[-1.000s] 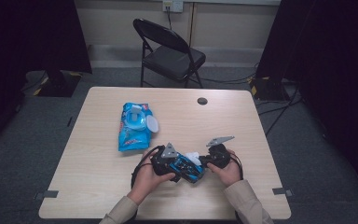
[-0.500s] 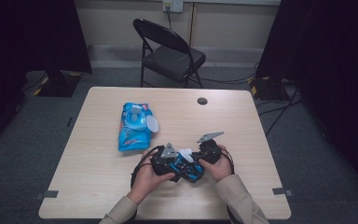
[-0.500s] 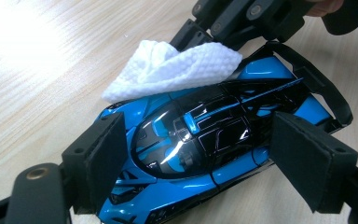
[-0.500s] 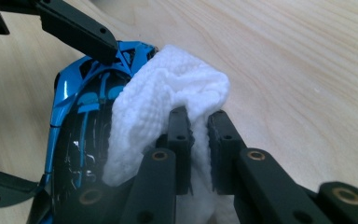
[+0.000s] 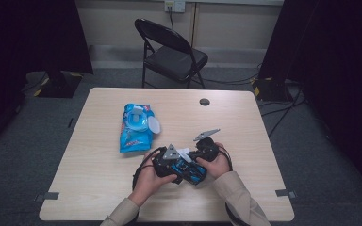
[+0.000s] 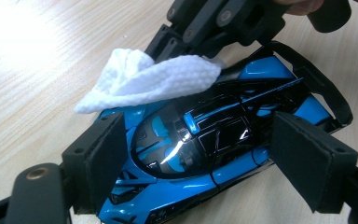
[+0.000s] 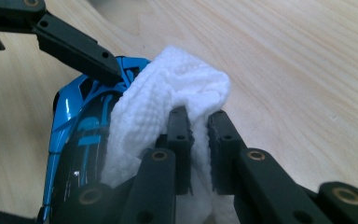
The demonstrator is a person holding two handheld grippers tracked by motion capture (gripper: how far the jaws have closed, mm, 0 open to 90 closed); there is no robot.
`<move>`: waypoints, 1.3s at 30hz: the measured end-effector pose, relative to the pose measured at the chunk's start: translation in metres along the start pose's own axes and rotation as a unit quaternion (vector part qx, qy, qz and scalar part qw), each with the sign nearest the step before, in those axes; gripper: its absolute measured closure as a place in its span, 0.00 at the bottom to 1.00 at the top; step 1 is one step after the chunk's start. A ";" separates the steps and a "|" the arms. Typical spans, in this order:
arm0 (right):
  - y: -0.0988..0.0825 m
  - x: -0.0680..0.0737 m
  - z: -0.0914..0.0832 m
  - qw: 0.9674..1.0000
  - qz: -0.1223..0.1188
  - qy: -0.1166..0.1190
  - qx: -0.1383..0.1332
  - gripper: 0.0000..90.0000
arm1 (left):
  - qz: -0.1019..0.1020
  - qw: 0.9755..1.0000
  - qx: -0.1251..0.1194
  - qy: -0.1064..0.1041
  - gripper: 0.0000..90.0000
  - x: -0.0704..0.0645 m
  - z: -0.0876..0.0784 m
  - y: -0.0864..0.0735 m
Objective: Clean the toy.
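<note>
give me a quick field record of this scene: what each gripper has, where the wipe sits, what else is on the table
left gripper: jaws closed on the sides of the blue and black toy car, holding it on the table
right gripper: shut on a white wipe
wipe position: lying against the car's body
wipes pack: blue, lid flipped open, farther back to the left, apart from the car
other item: small dark disc near the far edge
behind table: black folding chair
</note>
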State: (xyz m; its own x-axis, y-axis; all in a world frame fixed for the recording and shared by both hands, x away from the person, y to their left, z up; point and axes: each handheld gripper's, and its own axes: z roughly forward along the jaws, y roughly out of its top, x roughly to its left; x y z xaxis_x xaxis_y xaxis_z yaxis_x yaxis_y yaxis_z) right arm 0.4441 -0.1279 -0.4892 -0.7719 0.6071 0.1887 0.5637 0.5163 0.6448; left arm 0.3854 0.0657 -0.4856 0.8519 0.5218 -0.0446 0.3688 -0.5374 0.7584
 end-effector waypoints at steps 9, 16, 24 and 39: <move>0.009 0.000 0.007 1.000 0.004 -0.001 0.000 0.91 | 0.001 1.000 0.000 0.000 0.21 0.000 0.000 0.000; 0.014 -0.002 0.015 1.000 0.020 0.006 -0.011 0.90 | 0.001 1.000 -0.006 0.000 0.21 0.000 0.000 -0.001; 0.012 -0.007 0.012 0.999 0.033 0.001 -0.033 0.90 | 0.000 1.000 -0.008 0.000 0.21 0.000 0.000 -0.002; -0.003 -0.024 -0.022 0.994 0.063 -0.012 -0.084 0.90 | 0.001 1.000 -0.006 0.000 0.21 0.000 0.000 -0.001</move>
State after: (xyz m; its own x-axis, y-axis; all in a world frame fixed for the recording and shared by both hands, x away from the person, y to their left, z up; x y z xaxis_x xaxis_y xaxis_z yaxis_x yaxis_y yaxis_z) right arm 0.4546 -0.1570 -0.4792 -0.6899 0.6760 0.2590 0.5965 0.3280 0.7325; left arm 0.3849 0.0664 -0.4867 0.8524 0.5212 -0.0431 0.3626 -0.5296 0.7668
